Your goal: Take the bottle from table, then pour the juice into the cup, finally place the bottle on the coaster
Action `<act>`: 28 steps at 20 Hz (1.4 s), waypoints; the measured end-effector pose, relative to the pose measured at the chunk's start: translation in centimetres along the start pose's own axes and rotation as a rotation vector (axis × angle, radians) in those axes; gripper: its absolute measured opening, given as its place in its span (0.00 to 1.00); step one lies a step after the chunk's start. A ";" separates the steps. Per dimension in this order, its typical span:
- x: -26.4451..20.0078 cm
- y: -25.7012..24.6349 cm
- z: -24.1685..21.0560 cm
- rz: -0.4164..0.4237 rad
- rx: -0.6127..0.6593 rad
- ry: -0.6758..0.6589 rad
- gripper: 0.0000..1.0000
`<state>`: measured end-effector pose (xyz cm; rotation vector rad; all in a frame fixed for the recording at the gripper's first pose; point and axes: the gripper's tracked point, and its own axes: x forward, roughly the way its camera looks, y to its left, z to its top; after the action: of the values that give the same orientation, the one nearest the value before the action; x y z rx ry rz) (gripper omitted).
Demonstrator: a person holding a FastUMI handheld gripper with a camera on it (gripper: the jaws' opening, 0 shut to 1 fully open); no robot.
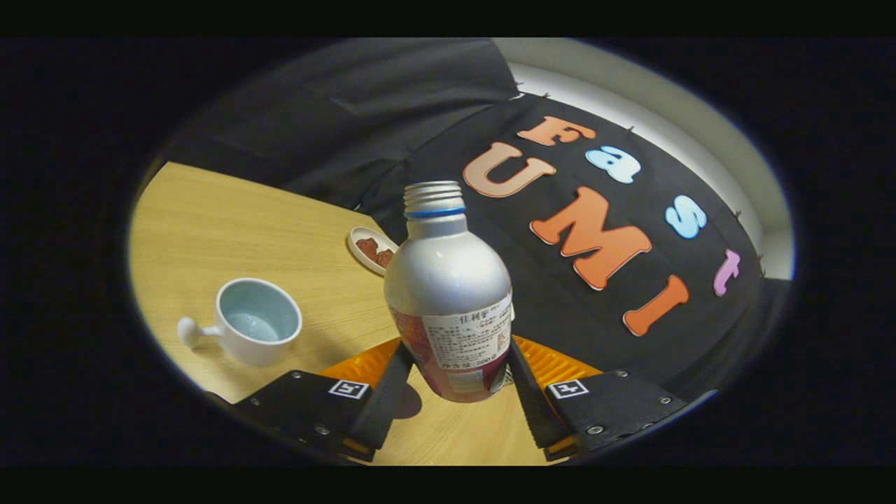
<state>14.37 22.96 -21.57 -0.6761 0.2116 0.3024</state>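
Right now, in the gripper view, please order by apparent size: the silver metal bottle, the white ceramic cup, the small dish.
1. Silver metal bottle, between the fingers, nearest, so enlarged.
2. White ceramic cup.
3. Small dish, farthest, partly hidden.

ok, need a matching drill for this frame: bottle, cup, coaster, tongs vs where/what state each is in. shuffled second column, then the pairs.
Things:
1. bottle
2. cup
3. coaster
4. tongs

States:
A. on the table behind the bottle, nothing standing on it
B. shut on the bottle
C. tilted, cap off, held between the fingers
D. upright on the table beside the tongs, handle pointing away from the bottle

Pairs: 1-C, 2-D, 3-A, 4-B
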 end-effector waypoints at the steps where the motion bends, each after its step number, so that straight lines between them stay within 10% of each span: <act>1: 0.2 -0.4 -0.3 0.000 0.055 0.004 0.78; 14: 2.3 0.5 -5.1 0.107 0.665 0.121 0.78; 28: 2.9 2.9 -9.9 0.112 0.772 0.215 0.78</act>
<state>15.16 19.35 -31.59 0.0717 0.5377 0.2289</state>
